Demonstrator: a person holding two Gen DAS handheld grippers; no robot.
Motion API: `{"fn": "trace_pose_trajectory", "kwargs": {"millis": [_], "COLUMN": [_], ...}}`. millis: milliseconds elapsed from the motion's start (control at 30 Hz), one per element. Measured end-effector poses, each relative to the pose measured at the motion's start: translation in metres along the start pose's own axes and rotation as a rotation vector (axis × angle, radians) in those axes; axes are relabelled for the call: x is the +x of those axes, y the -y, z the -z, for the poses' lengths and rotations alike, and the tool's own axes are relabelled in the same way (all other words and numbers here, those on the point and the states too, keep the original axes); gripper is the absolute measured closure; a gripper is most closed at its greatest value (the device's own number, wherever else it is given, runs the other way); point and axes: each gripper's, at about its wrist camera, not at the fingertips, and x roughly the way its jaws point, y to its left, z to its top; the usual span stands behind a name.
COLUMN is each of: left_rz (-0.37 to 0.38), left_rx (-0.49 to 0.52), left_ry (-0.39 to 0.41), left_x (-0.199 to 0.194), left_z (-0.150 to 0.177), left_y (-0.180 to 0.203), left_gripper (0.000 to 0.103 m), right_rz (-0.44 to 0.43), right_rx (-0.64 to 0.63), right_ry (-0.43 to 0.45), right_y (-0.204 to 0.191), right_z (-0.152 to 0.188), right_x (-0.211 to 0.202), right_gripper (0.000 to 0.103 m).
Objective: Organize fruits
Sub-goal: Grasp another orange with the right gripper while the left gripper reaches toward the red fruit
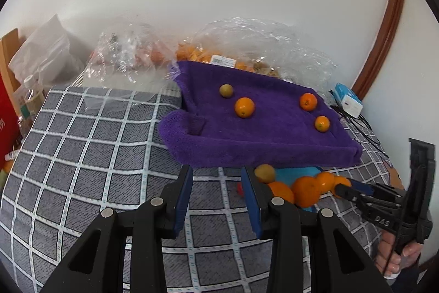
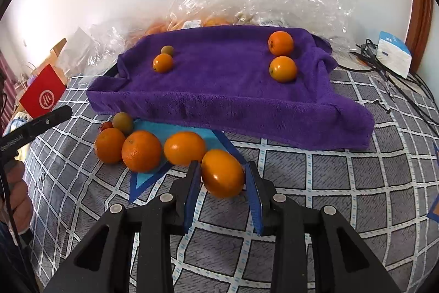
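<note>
A purple towel-covered tray (image 2: 233,100) (image 1: 260,144) holds three oranges (image 2: 282,68) and one small green fruit (image 2: 166,50). In front of it several oranges (image 2: 141,151) and a green fruit (image 2: 123,122) lie on a blue mat (image 2: 148,175). My right gripper (image 2: 222,183) is open, its fingers around an orange (image 2: 222,173) without clearly touching it. My left gripper (image 1: 216,188) is open and empty above the checked cloth, left of the fruit pile (image 1: 304,190). The right gripper also shows in the left wrist view (image 1: 343,187).
Clear plastic bags of fruit (image 1: 233,45) lie behind the tray by the wall. A red box (image 2: 42,95) stands at the left. A white charger box (image 2: 392,54) and black cables (image 2: 397,89) lie at the right on the grey checked cloth (image 1: 82,155).
</note>
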Motion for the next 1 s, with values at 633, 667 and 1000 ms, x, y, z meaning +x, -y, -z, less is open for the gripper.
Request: {"fn": "trace_pose_trajectory", "kwargs": {"millis": [633, 667, 1000], "left_rz": [0.069, 0.079, 0.112], "left_rx": [0.008, 0.006, -0.005], "left_ry": [-0.131, -0.138, -0.177], "left_x": [0.045, 0.046, 0.058], "left_z": [0.006, 0.007, 0.013], "left_y": [0.012, 0.013, 0.013], "left_gripper": [0.068, 0.068, 0.08], "right_rz": [0.085, 0.084, 0.005], "right_rx": [-0.021, -0.019, 0.086], "right_ry": [0.148, 0.162, 0.19], "right_y": [0.005, 0.005, 0.025], "right_z": [-0.044, -0.049, -0.047], "right_x": [-0.052, -0.053, -0.035], "right_gripper": [0.071, 0.071, 0.071]}}
